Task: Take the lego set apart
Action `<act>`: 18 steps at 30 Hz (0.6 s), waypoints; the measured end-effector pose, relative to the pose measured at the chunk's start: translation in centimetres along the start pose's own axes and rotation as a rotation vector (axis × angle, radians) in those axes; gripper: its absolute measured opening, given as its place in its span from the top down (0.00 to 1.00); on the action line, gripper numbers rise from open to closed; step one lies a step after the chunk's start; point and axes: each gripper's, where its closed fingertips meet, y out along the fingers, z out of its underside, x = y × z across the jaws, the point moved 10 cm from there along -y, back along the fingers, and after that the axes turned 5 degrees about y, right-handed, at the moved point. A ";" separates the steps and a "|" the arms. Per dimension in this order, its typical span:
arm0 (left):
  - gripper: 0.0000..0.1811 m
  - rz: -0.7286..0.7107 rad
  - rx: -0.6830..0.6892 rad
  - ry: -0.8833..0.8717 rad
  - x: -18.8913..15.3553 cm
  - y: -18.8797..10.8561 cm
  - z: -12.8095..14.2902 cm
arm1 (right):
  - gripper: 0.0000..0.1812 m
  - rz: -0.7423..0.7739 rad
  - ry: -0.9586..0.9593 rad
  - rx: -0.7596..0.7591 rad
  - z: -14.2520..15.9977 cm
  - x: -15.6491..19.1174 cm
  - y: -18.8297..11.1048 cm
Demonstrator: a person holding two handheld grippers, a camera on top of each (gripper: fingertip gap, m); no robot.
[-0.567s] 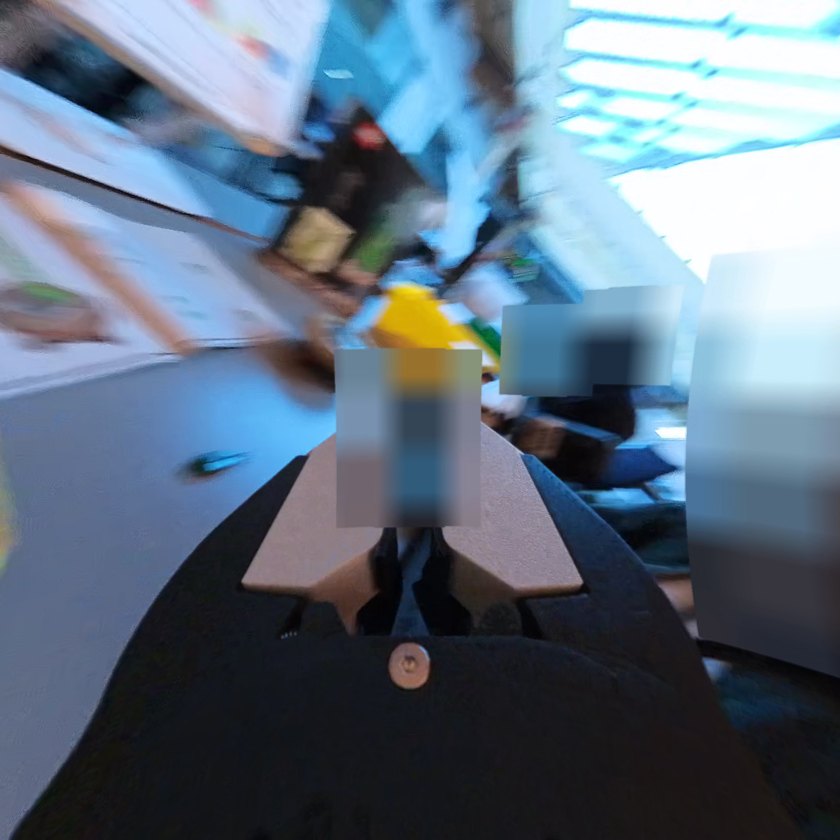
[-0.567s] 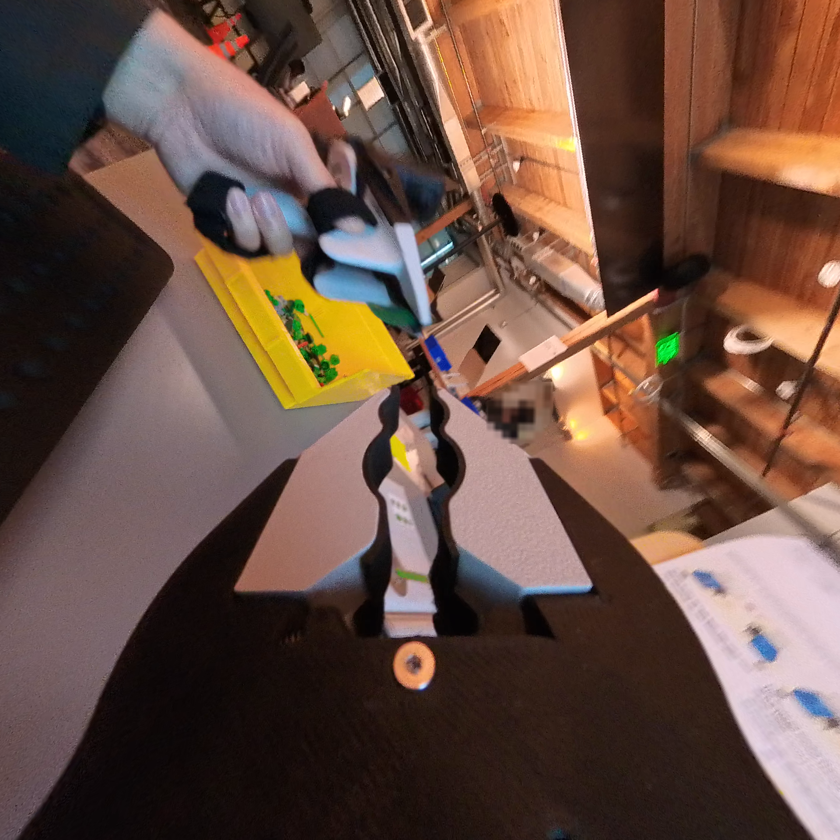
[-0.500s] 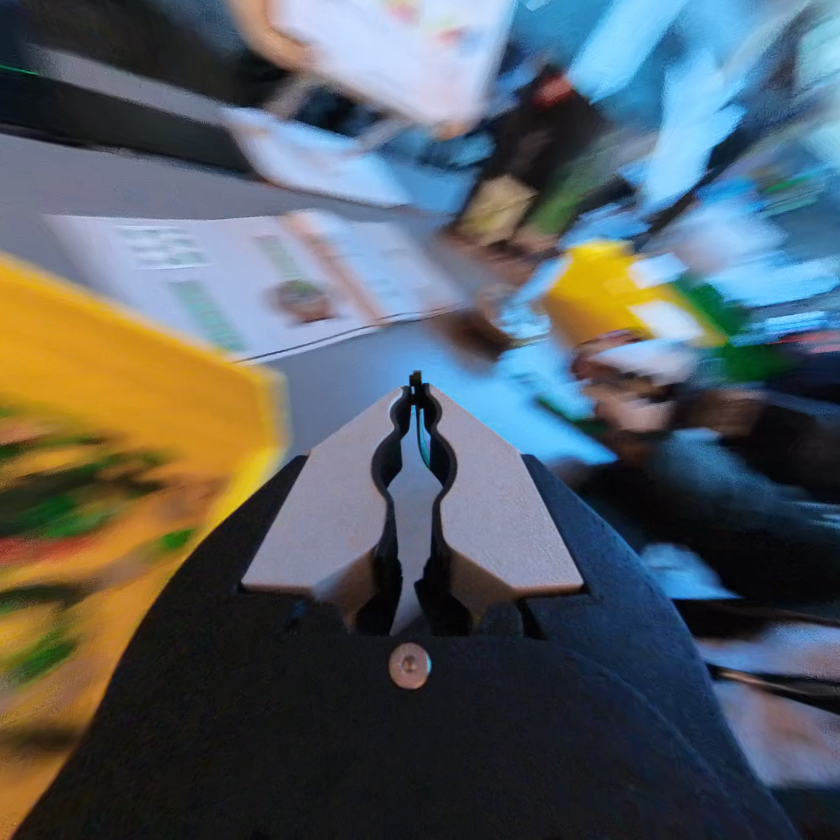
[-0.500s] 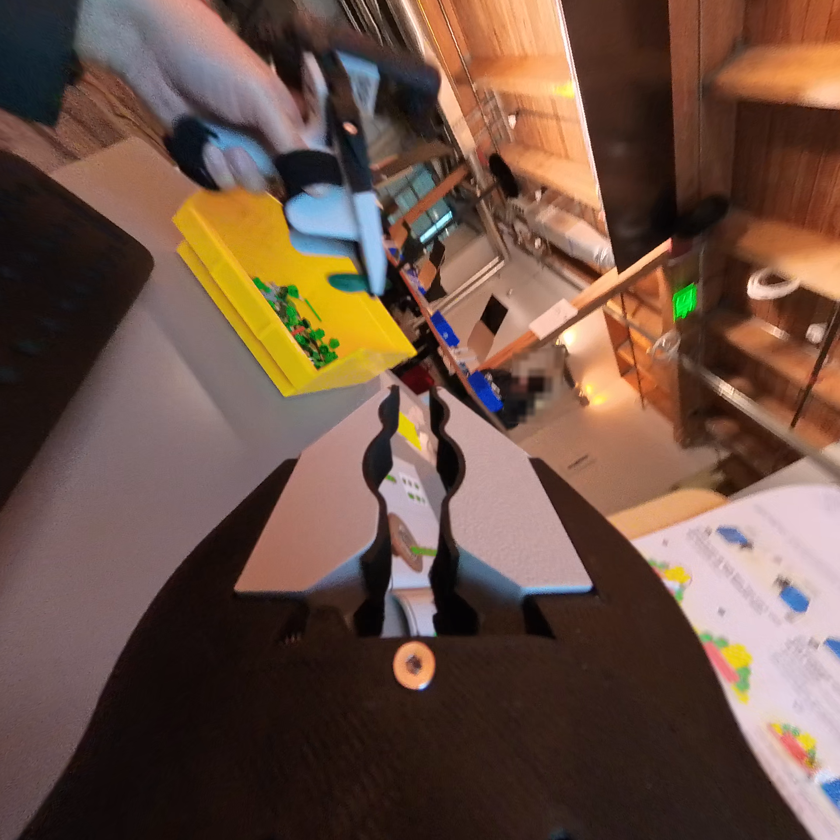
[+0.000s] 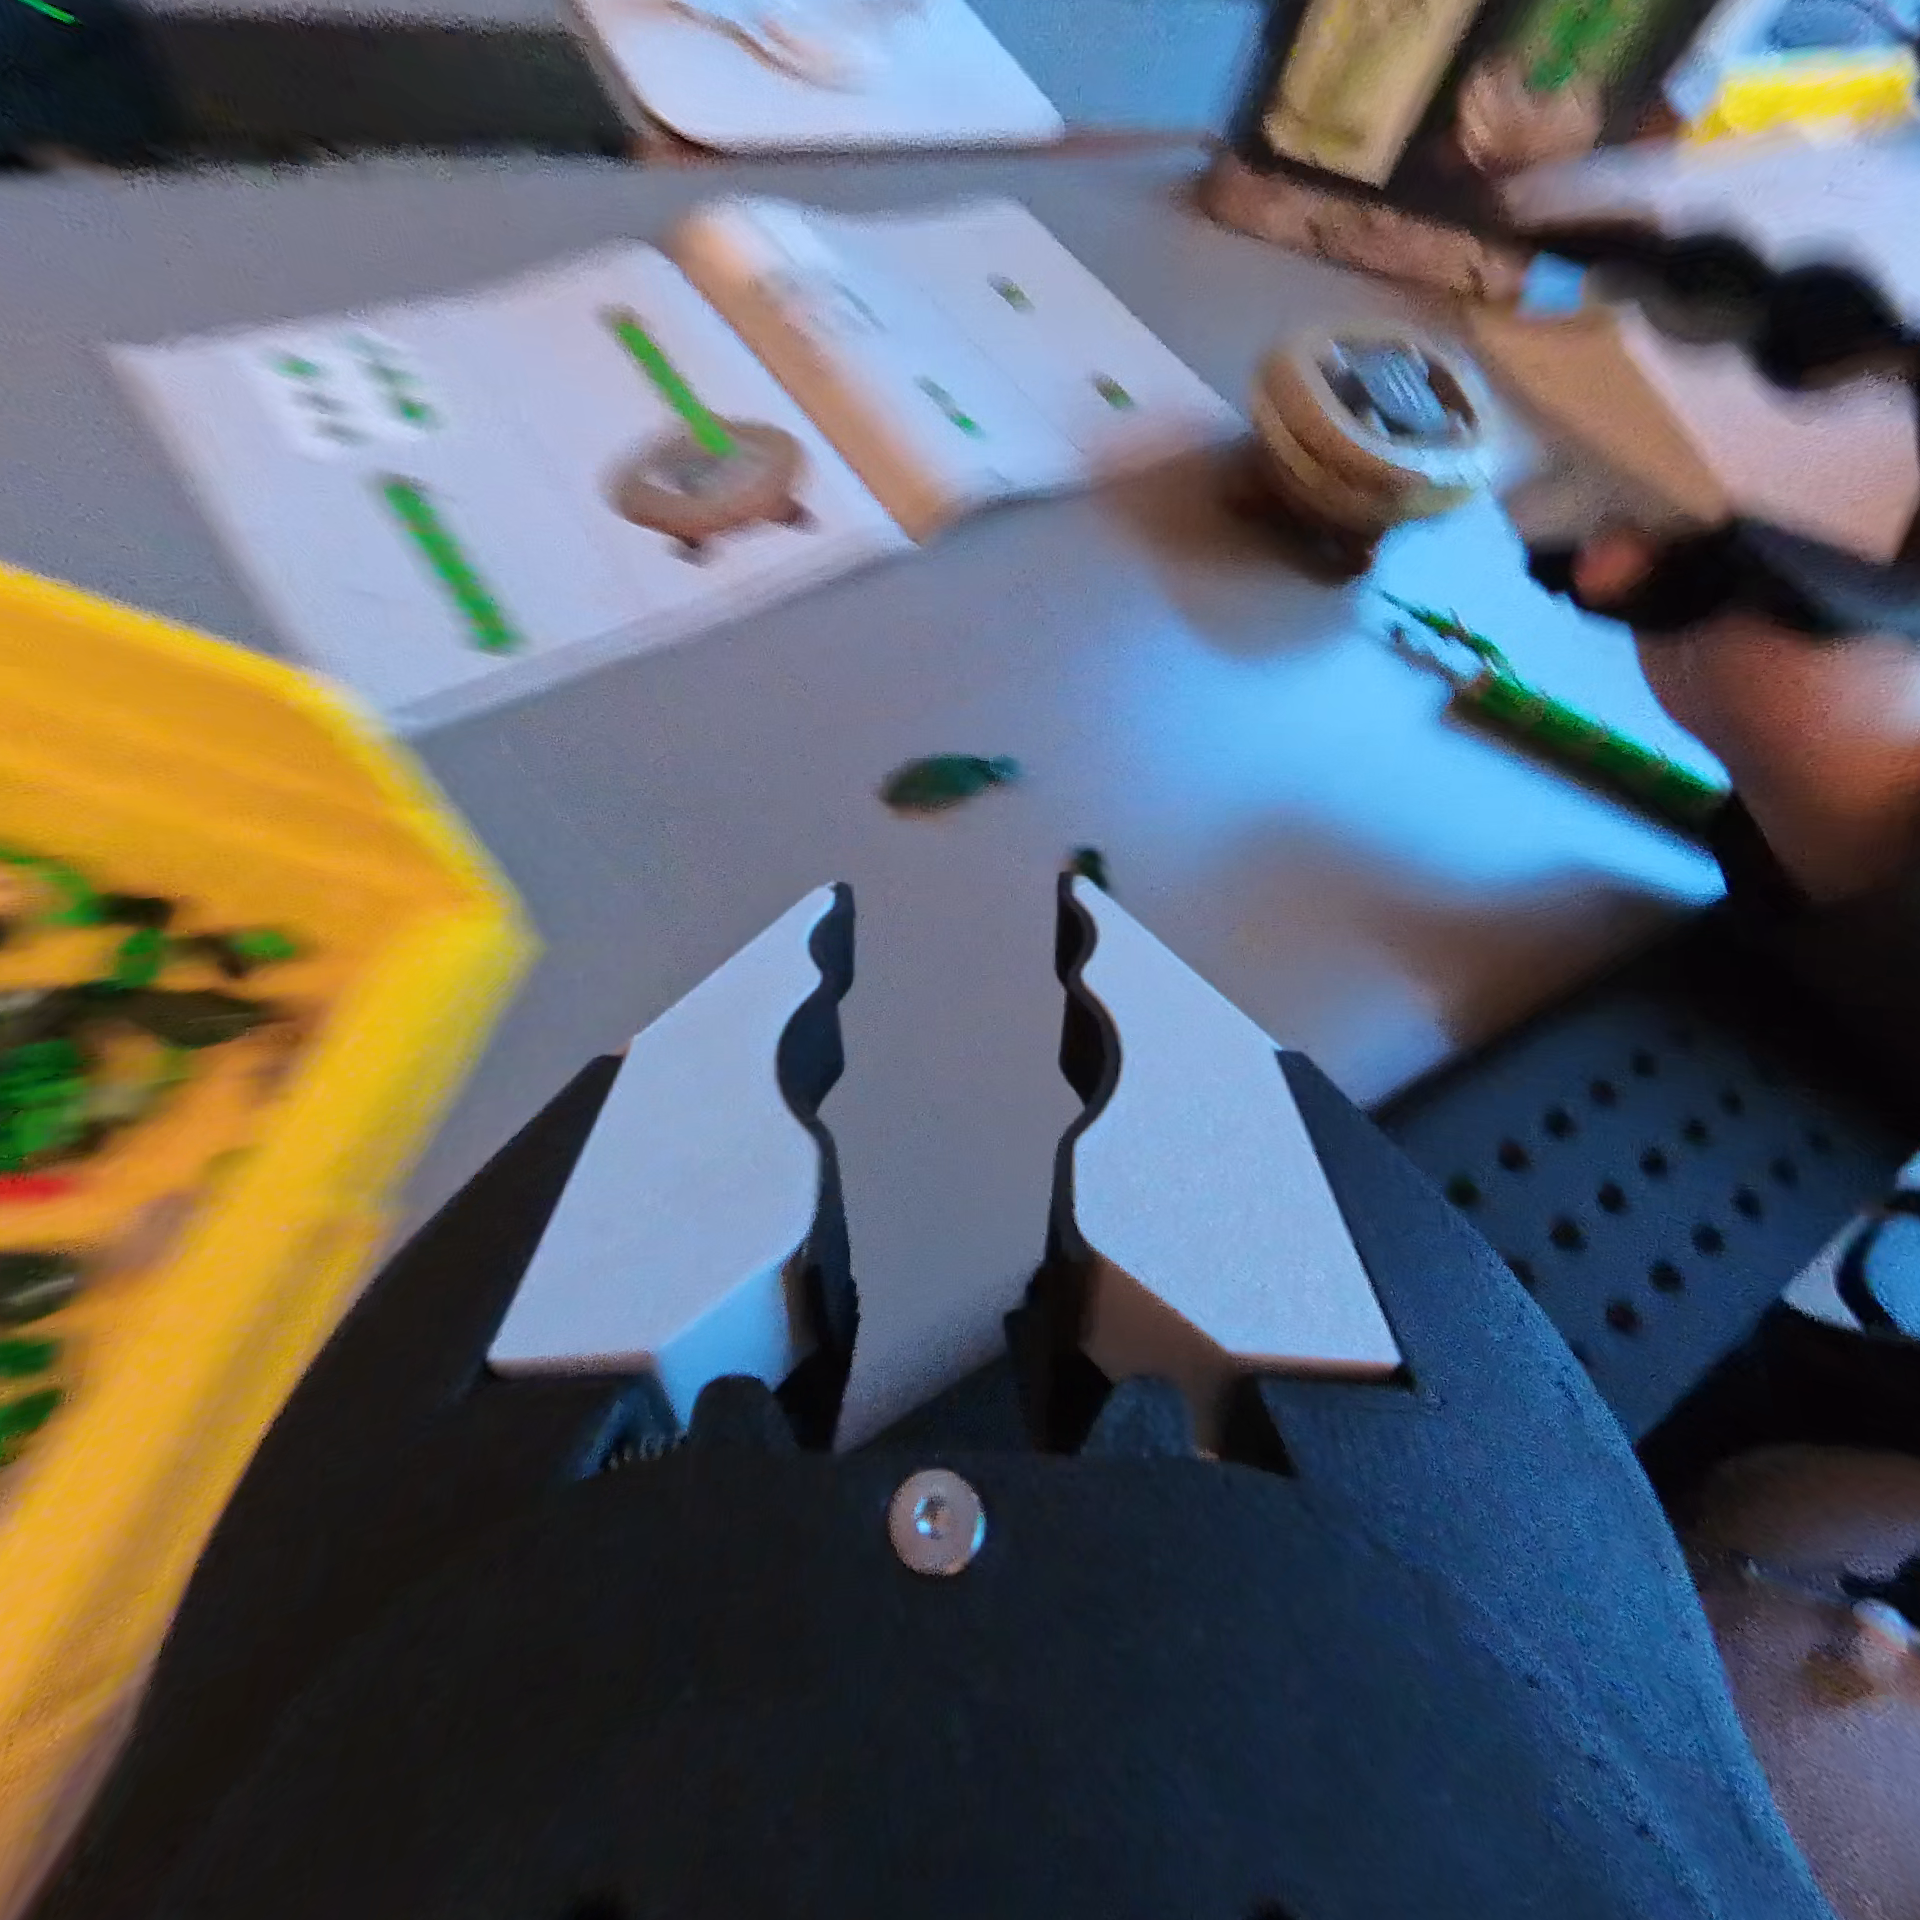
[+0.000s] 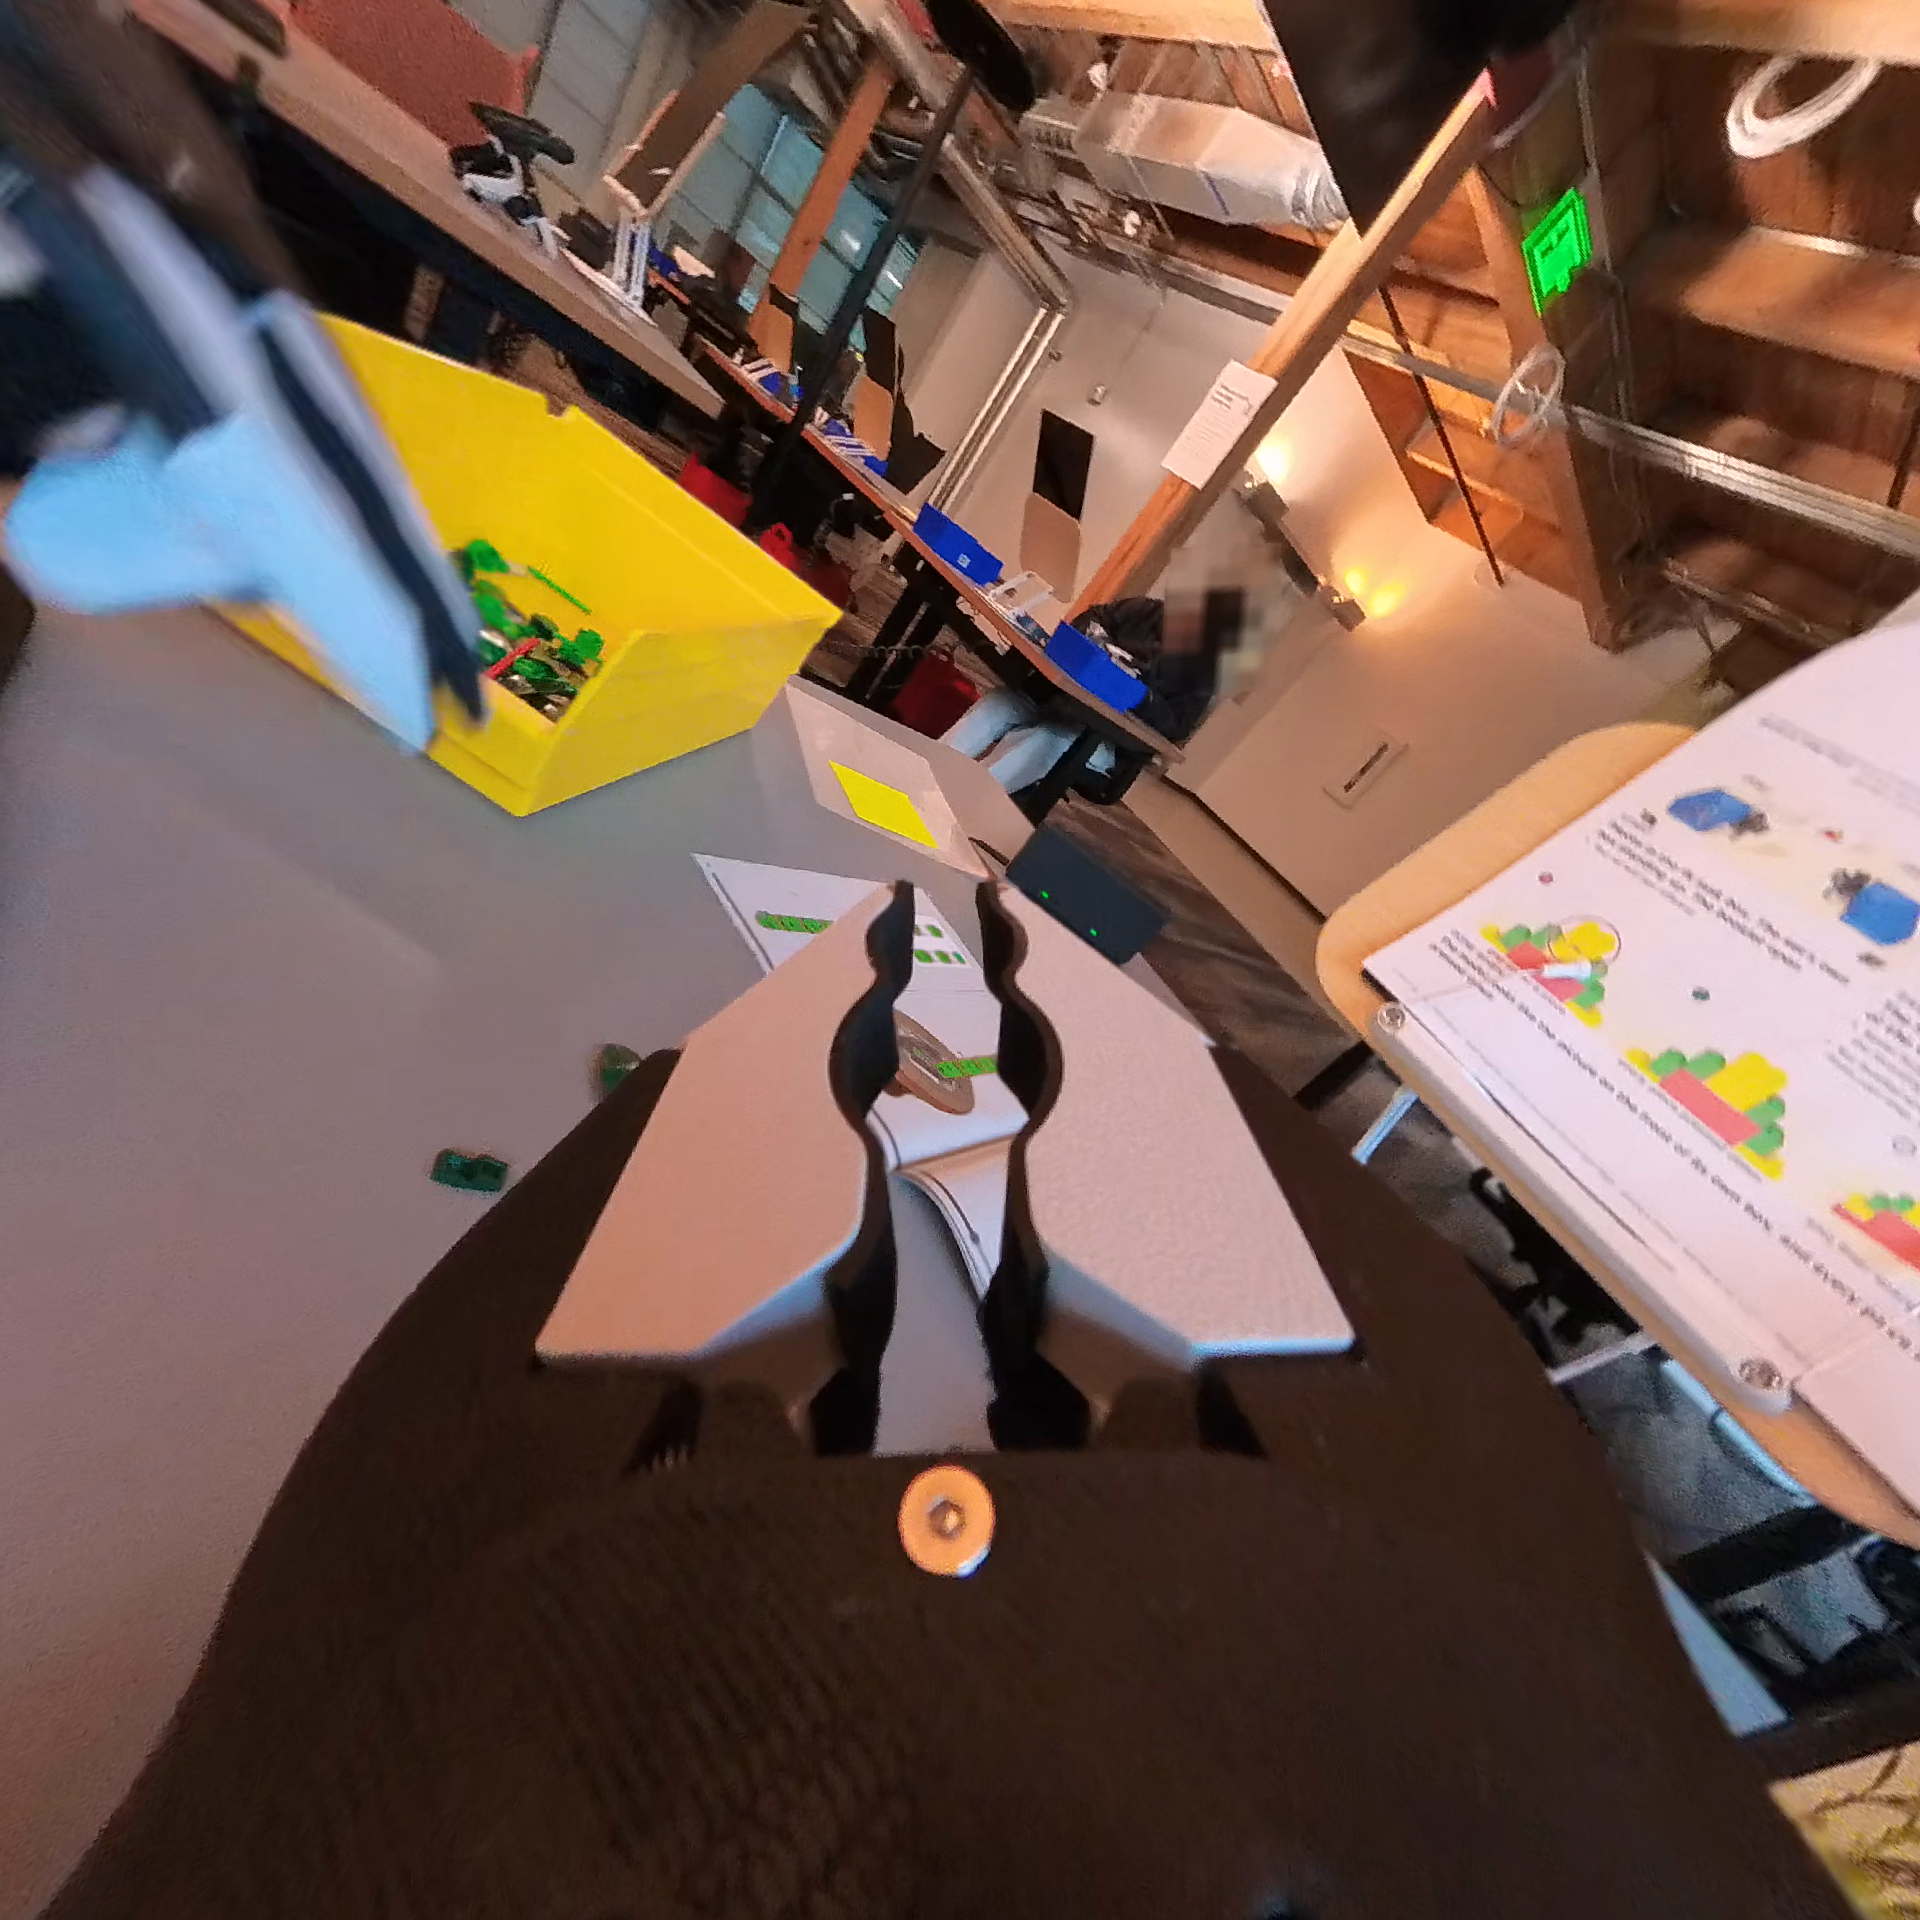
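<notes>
While the left gripper (image 5: pixel 954 896) hangs spread and empty above the grey counter (image 5: pixel 727 790), a small dark-green lego piece (image 5: pixel 945 779) lies just ahead; the right gripper (image 6: pixel 943 902) holds narrowly parted, empty.

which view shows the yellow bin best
The right wrist view. There the yellow bin sits sharp on the grey table, with its walls, open top and the green pieces inside visible, though the left gripper overlaps its near side. The left wrist view catches only one blurred corner at the frame's left edge.
</notes>
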 end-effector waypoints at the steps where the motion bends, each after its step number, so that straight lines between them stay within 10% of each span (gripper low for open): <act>1: 0.82 0.037 0.033 0.022 -1.4 1.6 0.8 | 0.94 0.002 0.027 0.002 0.1 -0.3 0.0; 18: 0.91 -0.030 0.284 0.237 -5.2 9.8 1.7 | 0.95 0.004 0.068 0.027 0.5 -1.3 0.0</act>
